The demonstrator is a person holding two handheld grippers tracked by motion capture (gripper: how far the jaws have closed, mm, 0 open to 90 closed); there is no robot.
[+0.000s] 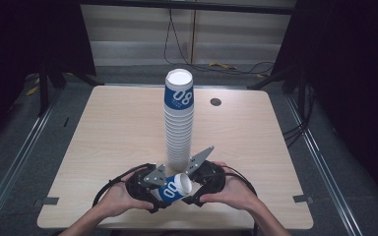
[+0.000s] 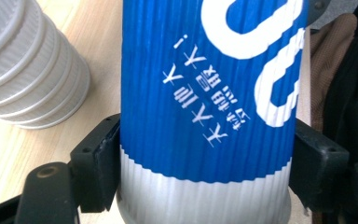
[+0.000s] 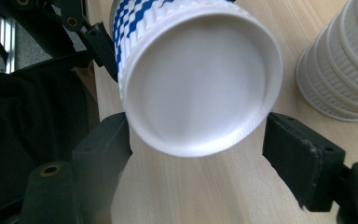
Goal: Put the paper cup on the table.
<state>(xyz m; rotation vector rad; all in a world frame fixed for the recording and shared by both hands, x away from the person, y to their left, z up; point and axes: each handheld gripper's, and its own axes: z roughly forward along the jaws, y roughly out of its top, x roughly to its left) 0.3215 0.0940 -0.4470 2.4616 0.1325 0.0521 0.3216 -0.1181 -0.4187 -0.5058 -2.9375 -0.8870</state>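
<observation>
Gripping cup (image 1: 173,188) in left fingers (image 2: 98,172) | right fingers (image 3: 303,163) released around cup base

You have a blue-and-white ribbed paper cup (image 1: 173,188) lying tilted on its side at the bottom centre of the high view, white end toward the right, just below the tall cup stack (image 1: 179,120).

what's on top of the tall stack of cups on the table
A blue-sleeved cup caps the cup stack, closed white end up. Its inside is hidden. The left gripper holds another blue cup lying sideways in front.
</observation>
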